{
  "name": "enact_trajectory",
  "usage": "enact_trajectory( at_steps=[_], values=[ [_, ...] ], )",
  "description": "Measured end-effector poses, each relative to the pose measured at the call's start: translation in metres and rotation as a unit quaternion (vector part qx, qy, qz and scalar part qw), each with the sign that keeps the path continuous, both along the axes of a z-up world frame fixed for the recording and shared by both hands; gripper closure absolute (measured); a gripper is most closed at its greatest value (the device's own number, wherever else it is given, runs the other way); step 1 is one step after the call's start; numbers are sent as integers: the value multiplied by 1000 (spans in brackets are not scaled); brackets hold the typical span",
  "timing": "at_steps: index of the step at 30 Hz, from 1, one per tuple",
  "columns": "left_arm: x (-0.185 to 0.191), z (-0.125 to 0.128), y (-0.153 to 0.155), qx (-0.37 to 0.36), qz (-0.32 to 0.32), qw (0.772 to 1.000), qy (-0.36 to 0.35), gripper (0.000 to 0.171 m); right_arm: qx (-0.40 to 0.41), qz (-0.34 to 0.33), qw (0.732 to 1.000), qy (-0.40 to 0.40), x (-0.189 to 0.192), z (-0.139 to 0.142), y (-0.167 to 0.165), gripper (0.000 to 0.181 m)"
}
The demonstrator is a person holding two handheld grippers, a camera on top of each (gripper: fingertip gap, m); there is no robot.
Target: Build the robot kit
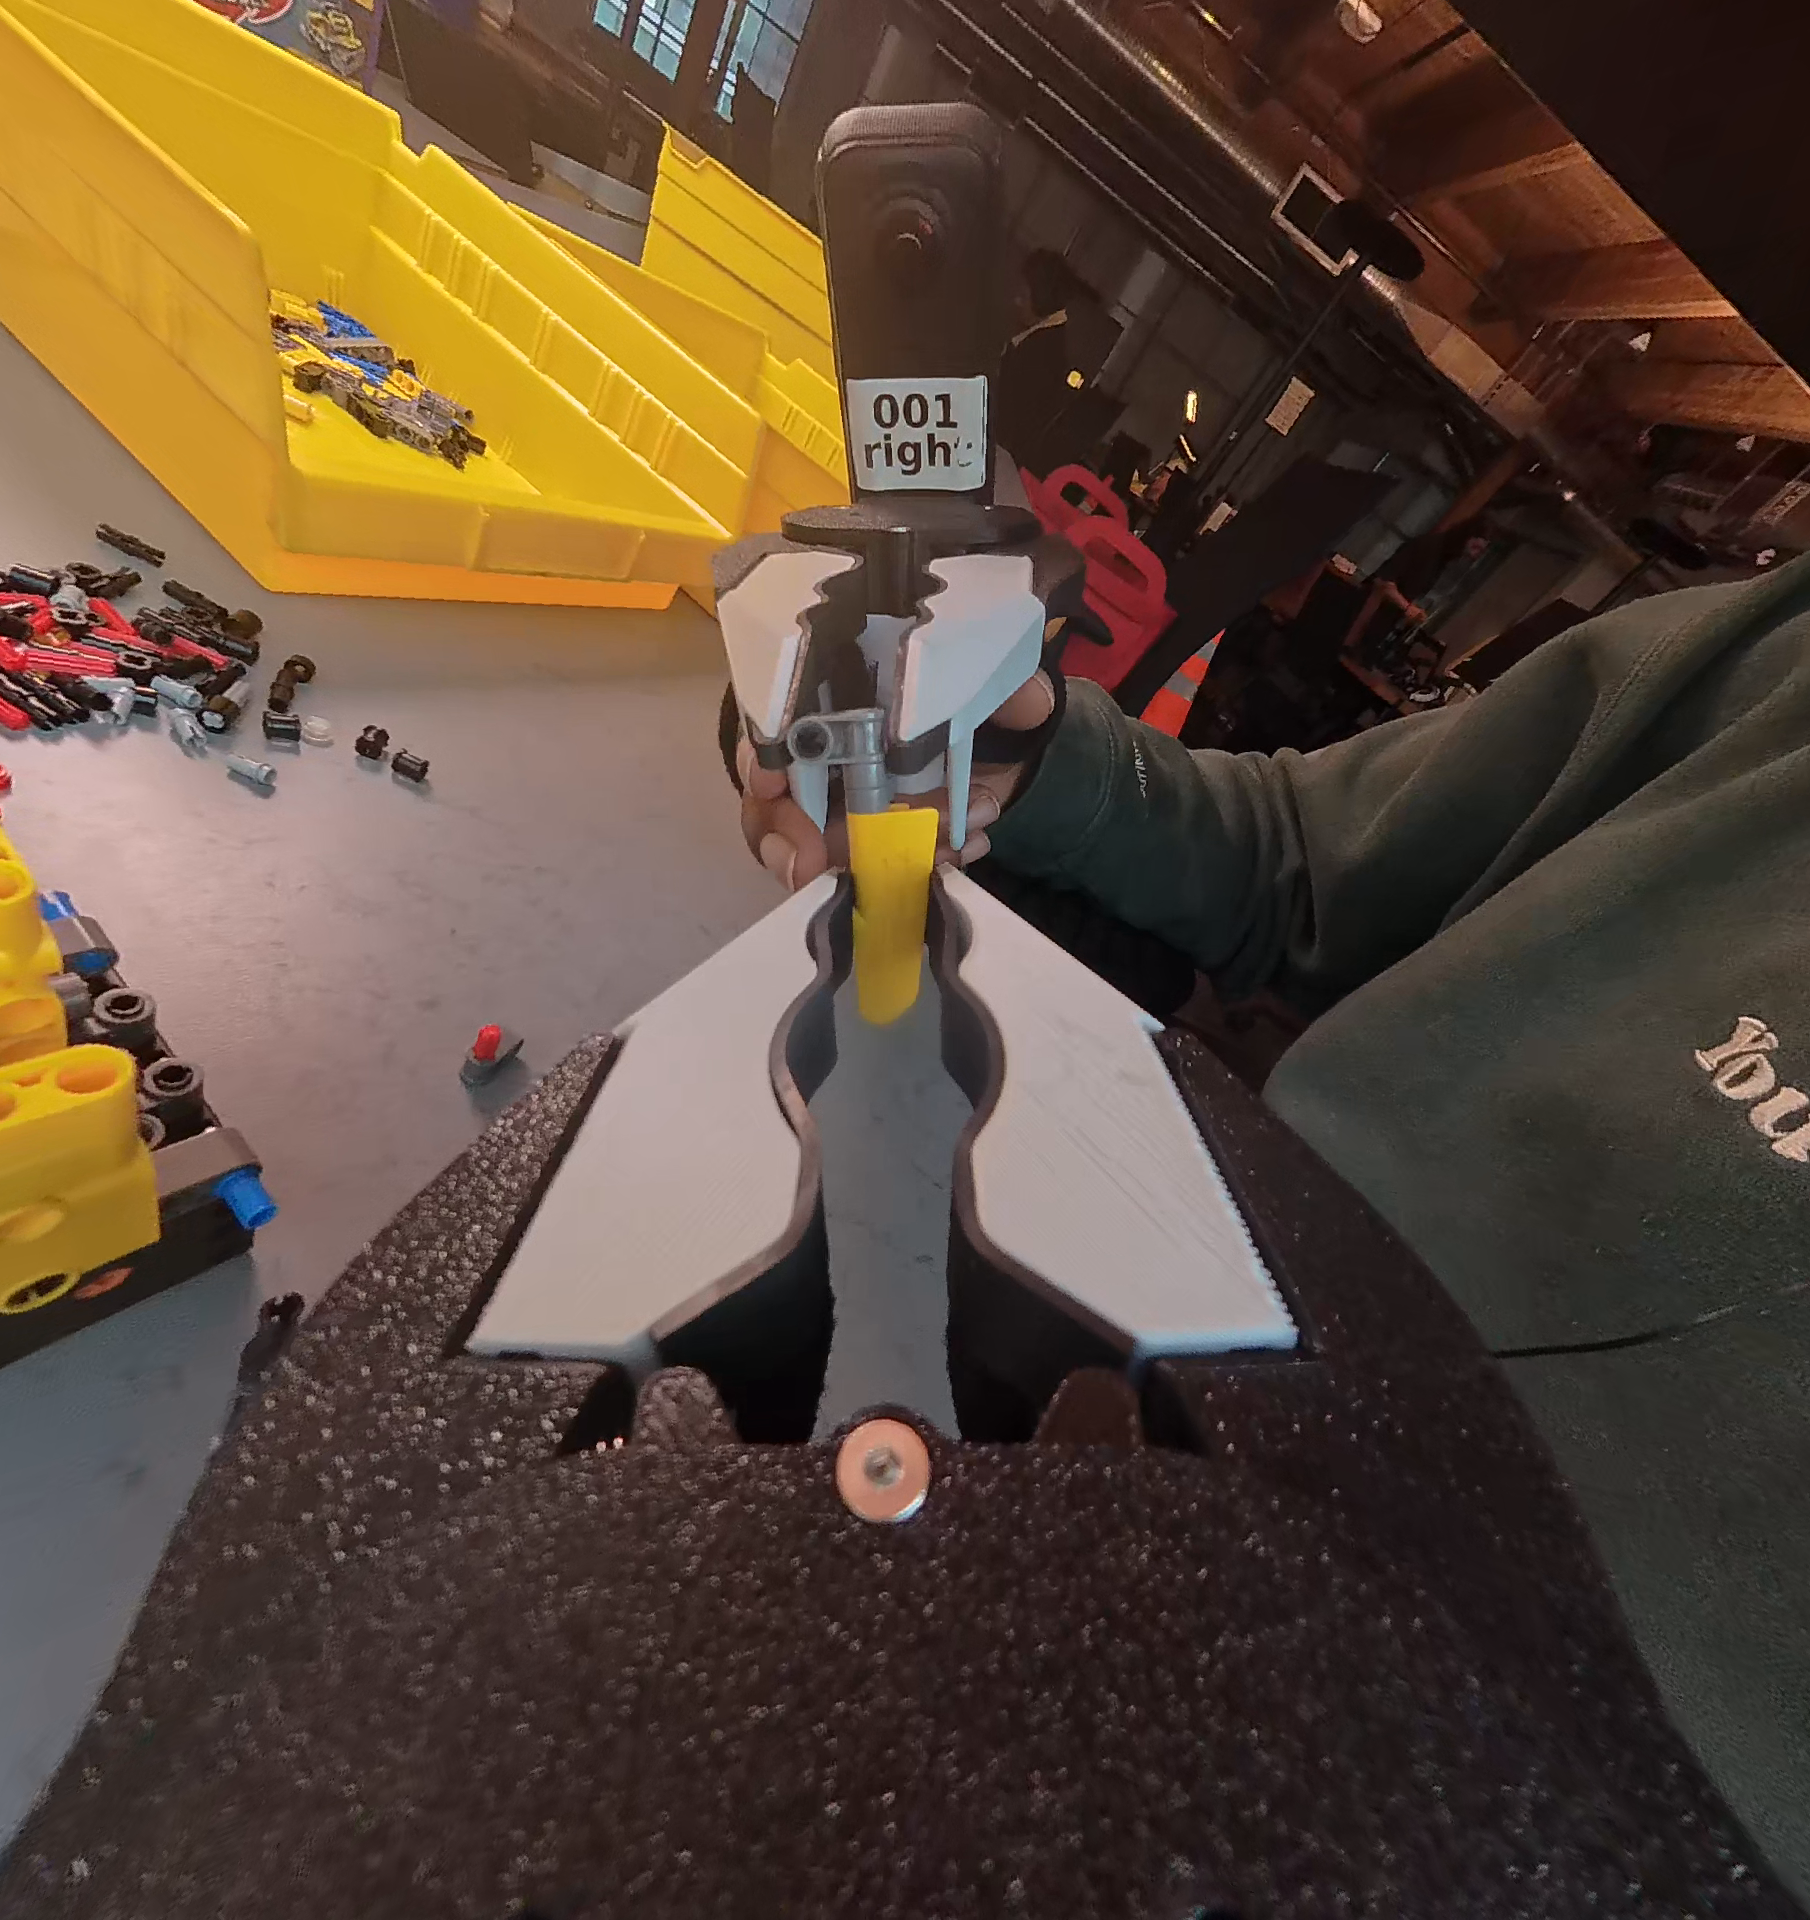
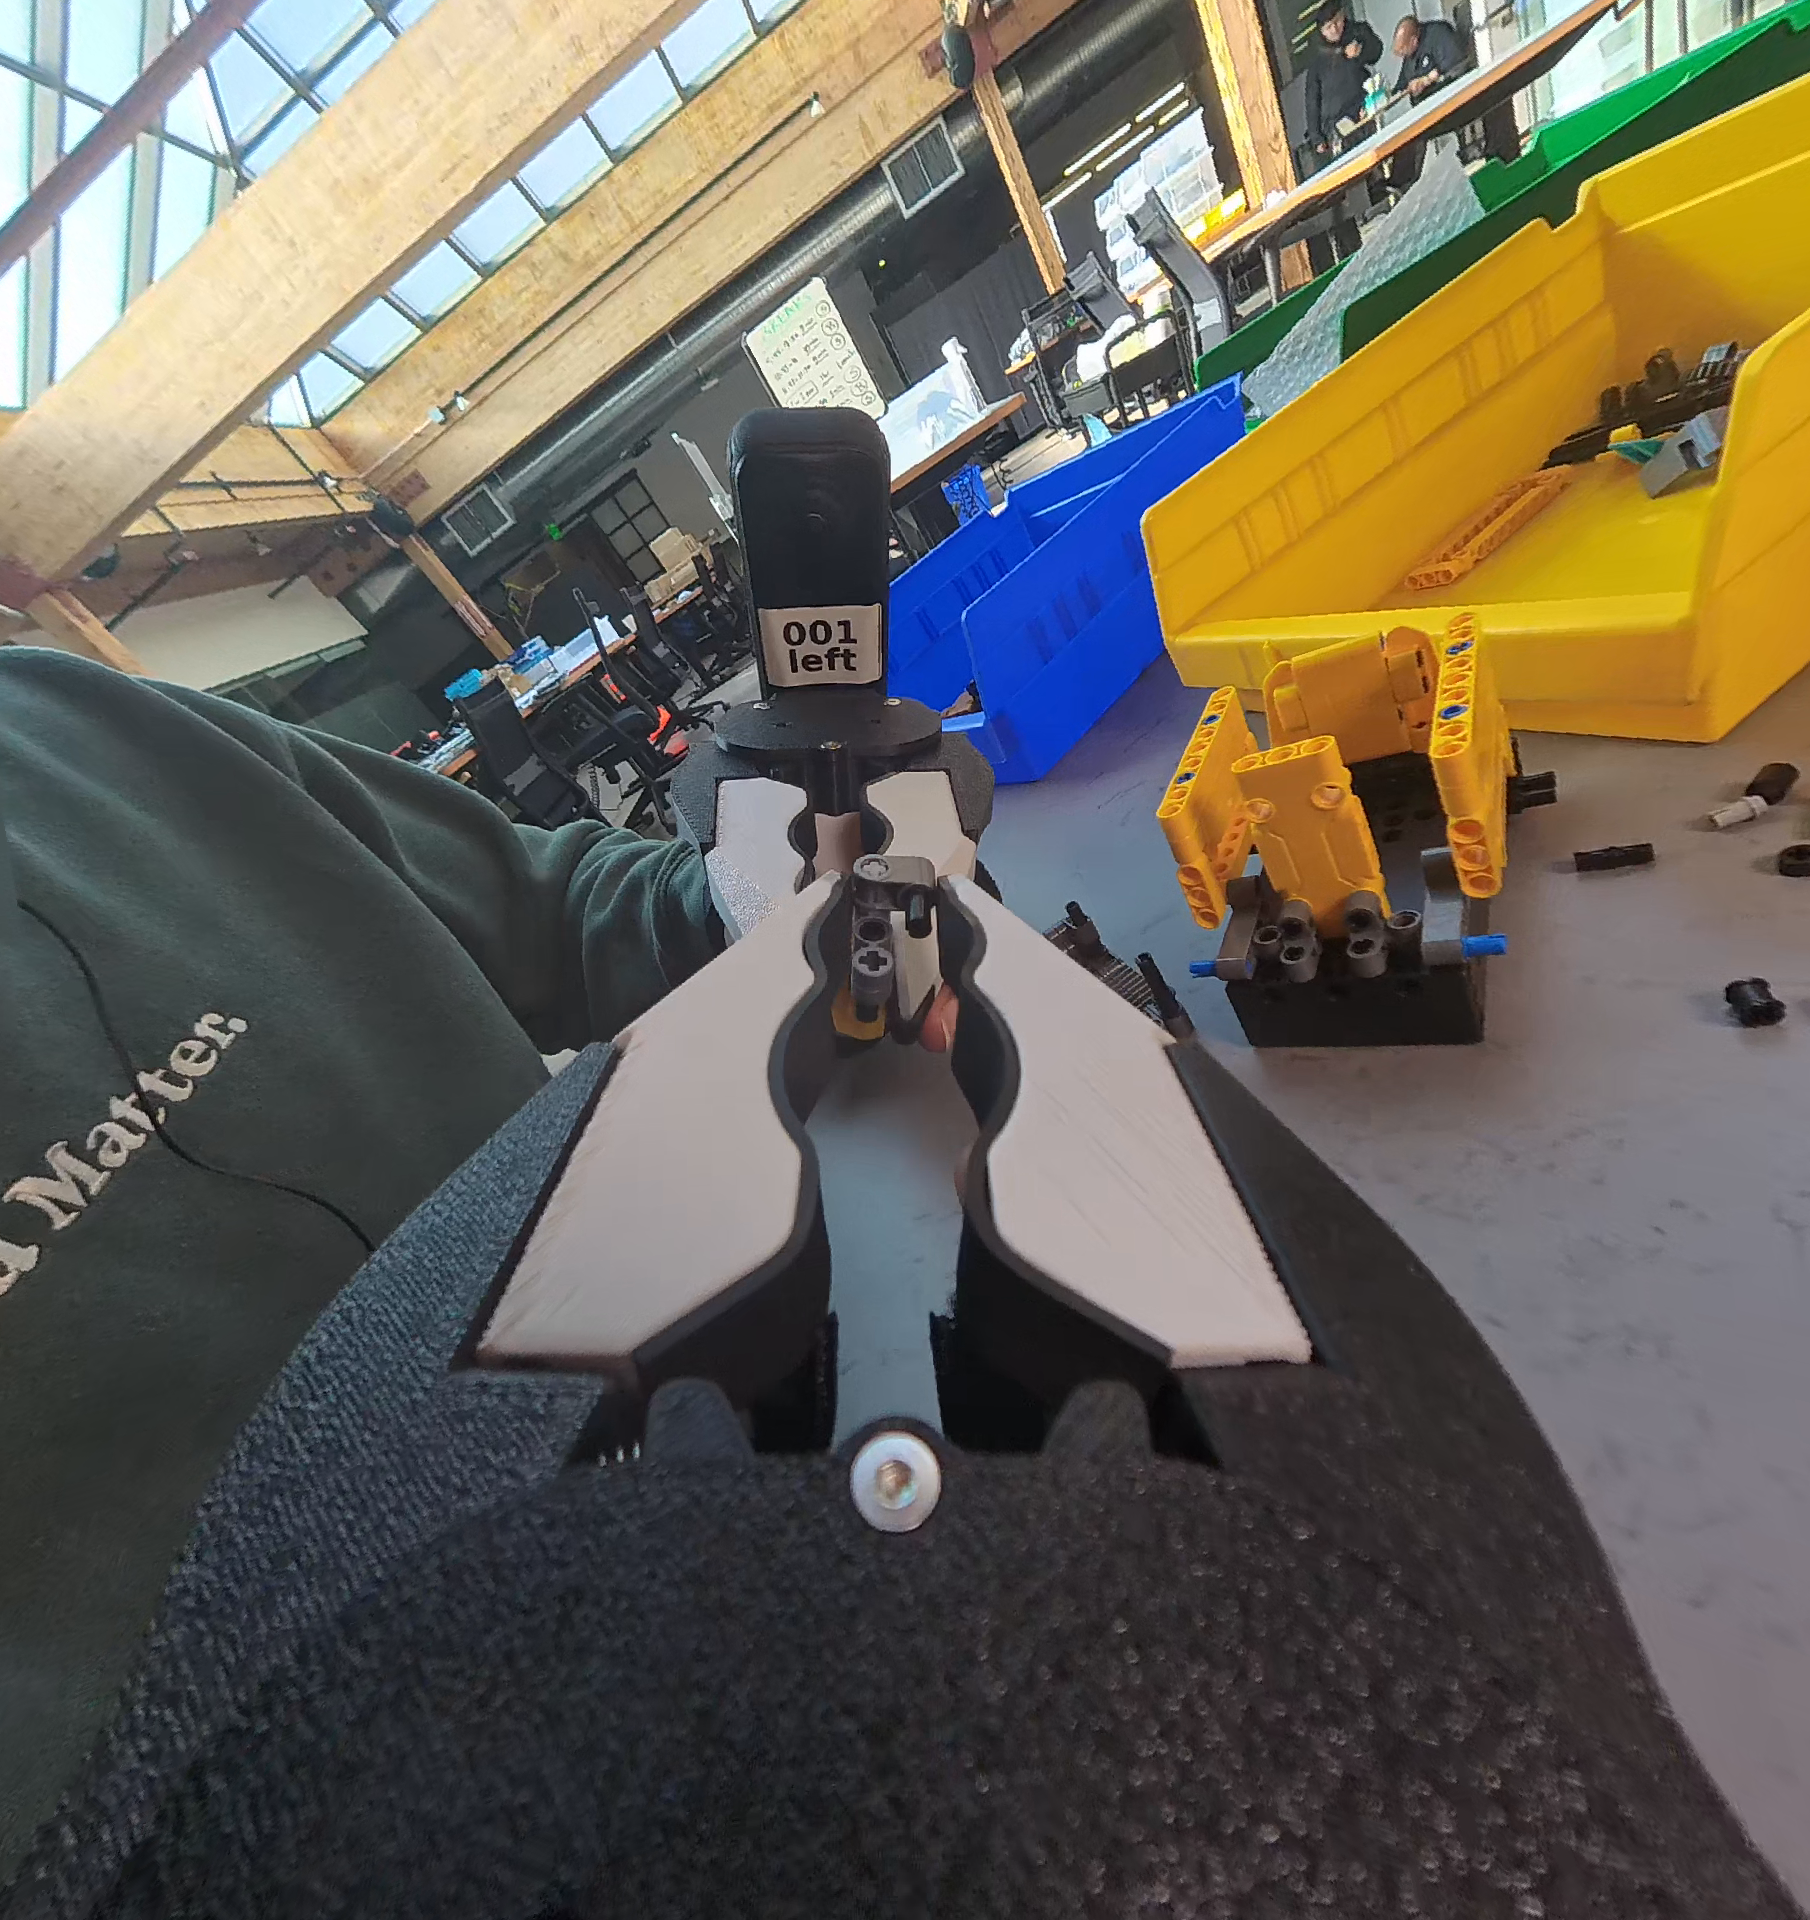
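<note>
My left gripper point(image 1: 887, 883) is shut on a narrow yellow piece point(image 1: 885, 935) and holds it above the table. My right gripper point(image 1: 880, 795) faces it tip to tip and is shut on a grey connector piece point(image 1: 844, 743). The grey piece's stem meets the top end of the yellow piece. In the right wrist view my right gripper point(image 2: 885, 885) grips the same grey connector point(image 2: 873, 961). A bit of the yellow piece point(image 2: 847, 1023) shows below it. The left gripper point(image 2: 844, 842) stands just behind, its tips hidden.
A partly built yellow and black model point(image 2: 1337, 862) stands on the grey table point(image 2: 1503, 1247); it also shows in the left wrist view point(image 1: 39, 1143). Loose red, black and grey parts point(image 1: 101, 655) lie nearby. Yellow bins point(image 1: 413, 312) and blue bins point(image 2: 1046, 634) stand behind. A person's green sleeve point(image 1: 1400, 779) is close. Left and right tips are no more than a few centimetres apart.
</note>
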State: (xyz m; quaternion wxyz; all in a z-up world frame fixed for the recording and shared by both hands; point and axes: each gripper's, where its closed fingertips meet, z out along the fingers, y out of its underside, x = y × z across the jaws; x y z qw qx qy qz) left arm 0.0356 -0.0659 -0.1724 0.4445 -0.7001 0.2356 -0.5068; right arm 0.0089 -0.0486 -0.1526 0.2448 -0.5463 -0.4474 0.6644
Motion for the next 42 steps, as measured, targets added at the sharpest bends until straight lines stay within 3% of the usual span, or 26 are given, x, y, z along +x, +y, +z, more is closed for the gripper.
enact_trajectory(
  at_steps=[42],
  values=[
    [-8, 12, 4, 30, 20, 999, -1, 158, 16, -18, 999, 22, -4, 6, -1, 169]
  ],
)
